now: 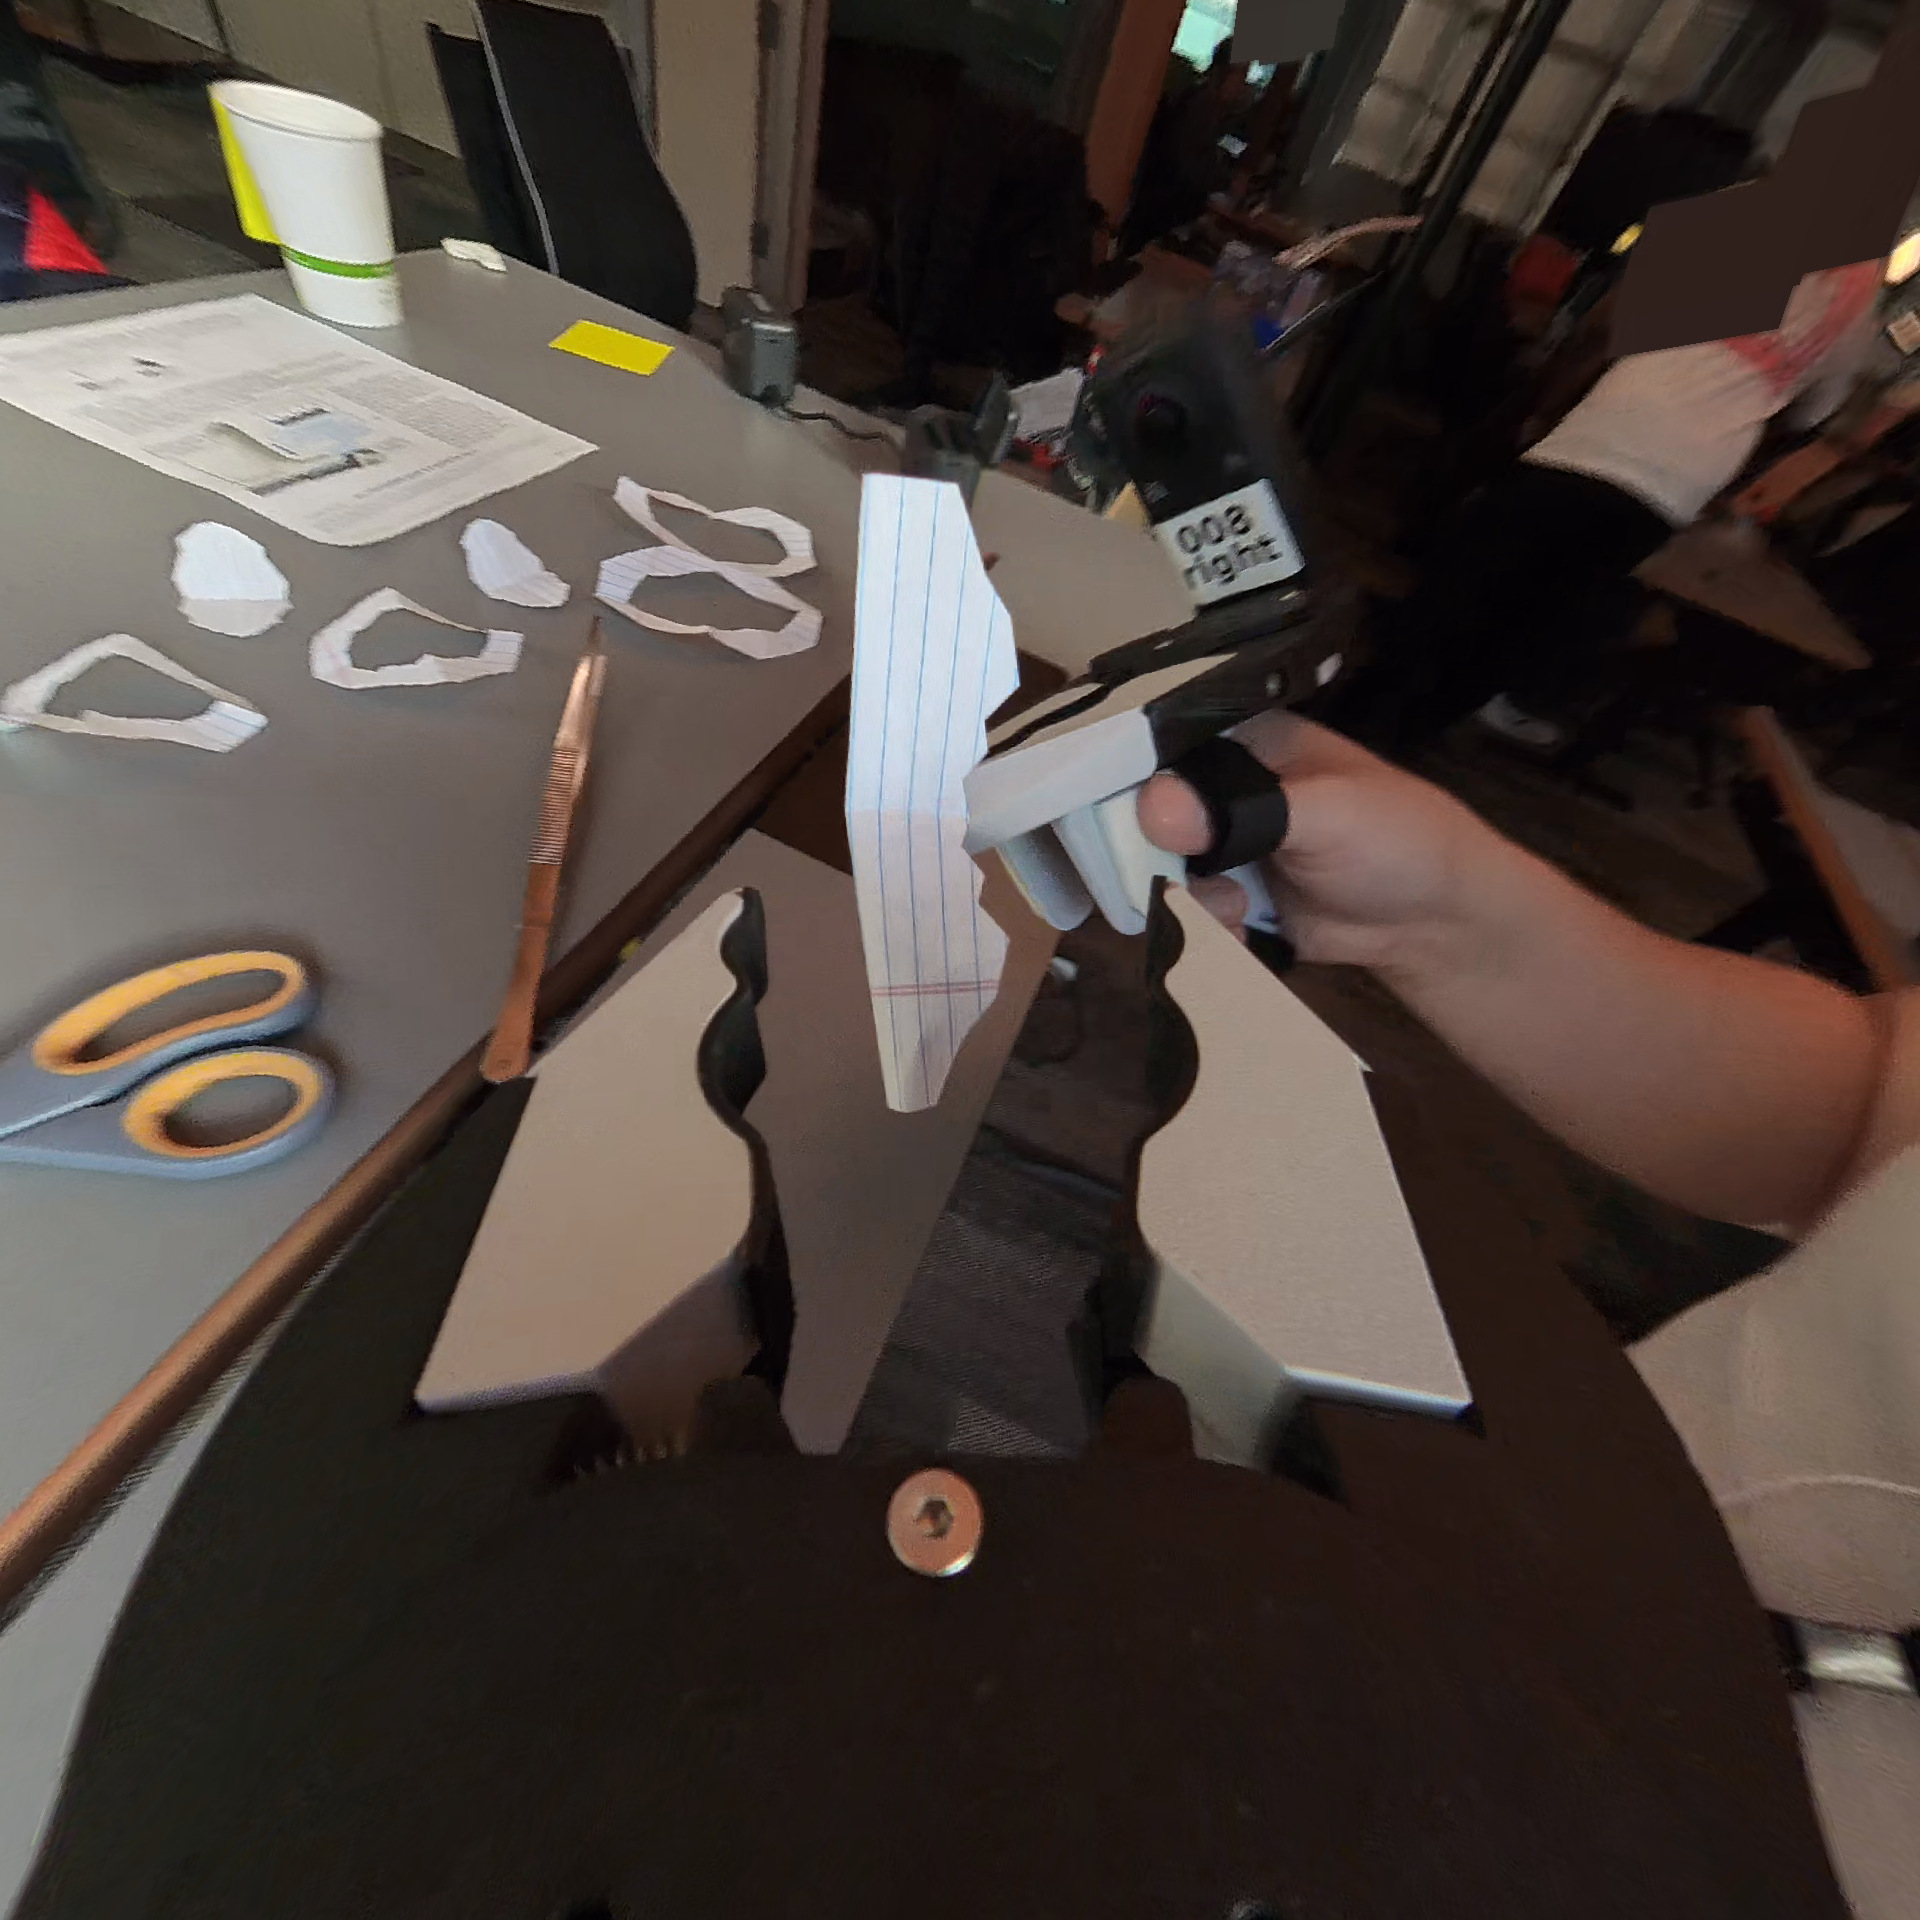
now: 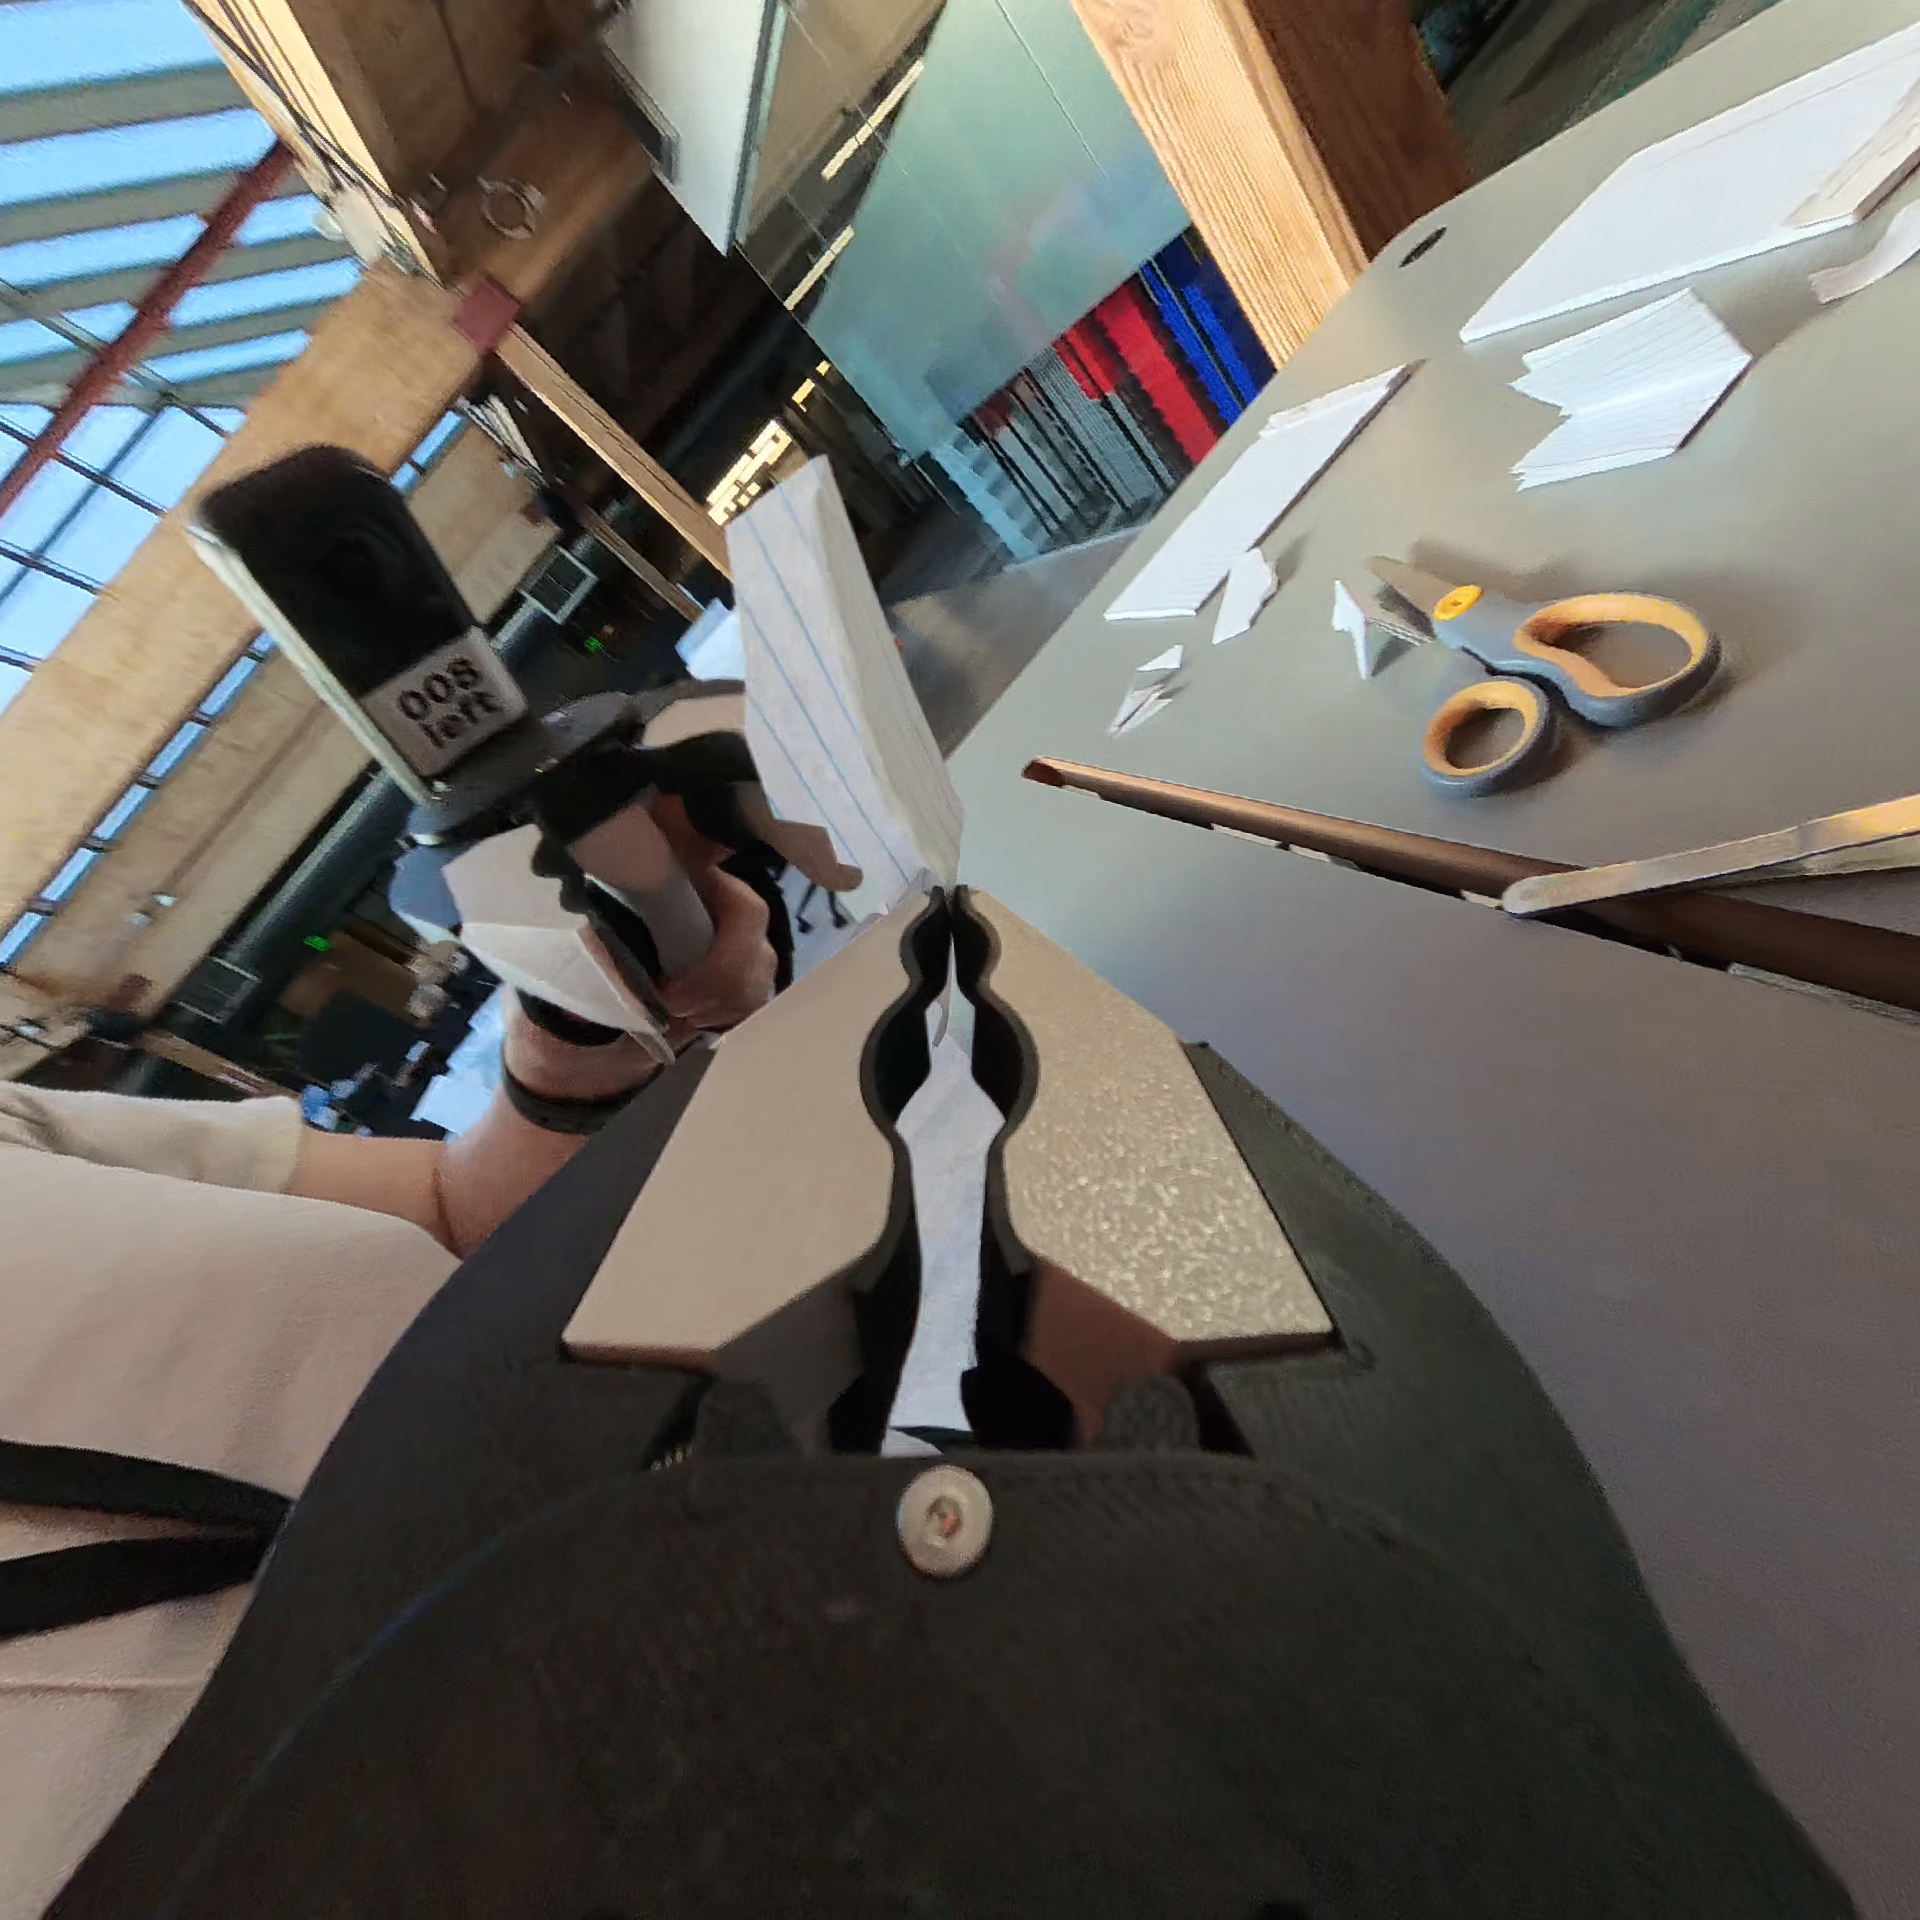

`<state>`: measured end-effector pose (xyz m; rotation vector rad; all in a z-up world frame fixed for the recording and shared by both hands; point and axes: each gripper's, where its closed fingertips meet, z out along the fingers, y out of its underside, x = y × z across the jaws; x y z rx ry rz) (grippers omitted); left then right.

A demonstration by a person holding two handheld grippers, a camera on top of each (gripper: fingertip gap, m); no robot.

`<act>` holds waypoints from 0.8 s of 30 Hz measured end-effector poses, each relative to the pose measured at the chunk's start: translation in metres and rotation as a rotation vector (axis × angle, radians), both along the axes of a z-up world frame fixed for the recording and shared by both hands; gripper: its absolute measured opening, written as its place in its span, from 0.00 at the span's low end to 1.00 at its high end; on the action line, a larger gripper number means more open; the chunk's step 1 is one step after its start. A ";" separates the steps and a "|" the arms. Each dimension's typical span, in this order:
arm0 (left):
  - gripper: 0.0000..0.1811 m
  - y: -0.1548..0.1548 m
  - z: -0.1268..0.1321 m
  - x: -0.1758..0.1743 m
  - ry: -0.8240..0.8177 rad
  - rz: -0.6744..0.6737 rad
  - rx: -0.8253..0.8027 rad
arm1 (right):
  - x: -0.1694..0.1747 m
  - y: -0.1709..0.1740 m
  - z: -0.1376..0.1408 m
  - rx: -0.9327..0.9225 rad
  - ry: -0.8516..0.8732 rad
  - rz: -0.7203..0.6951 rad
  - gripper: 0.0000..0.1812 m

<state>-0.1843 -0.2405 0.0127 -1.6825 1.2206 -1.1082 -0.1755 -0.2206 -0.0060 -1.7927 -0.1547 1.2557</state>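
Currently the right gripper (image 2: 951,904) is clamped tight on a folded white lined index card with a ragged cut edge (image 1: 925,790), held on edge in the air just off the grey desk's (image 1: 364,831) near edge — pinched at mid-height on its cut side, which looks meant to leave both faces and the fold side free. The left gripper (image 1: 951,935) is spread wide and holds nothing; in its own view the card hangs in the gap between its fingers, touching neither as far as I can tell.

Pose: the right hand (image 1: 1340,852) comes in from the side, forearm roughly level, with the card between the two tools.

On the desk: grey scissors with orange-lined handles (image 1: 177,1060) near the edge, slim copper-coloured metal tweezers (image 1: 551,842) lying flat beside them and reaching the edge — arms nearly together, gripping nothing. Beyond them, white lined-paper cutouts and leftover outlines (image 1: 717,582), a printed sheet (image 1: 270,405), a white paper cup with a green band (image 1: 322,197), a yellow sticky note (image 1: 611,346). A stack of white cards (image 2: 1631,395) sits farther along the desk.
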 end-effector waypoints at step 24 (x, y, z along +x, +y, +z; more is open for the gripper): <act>0.00 -0.052 0.040 -0.019 -0.411 -0.424 -0.901 | -0.024 -0.076 0.047 0.197 0.407 0.431 0.00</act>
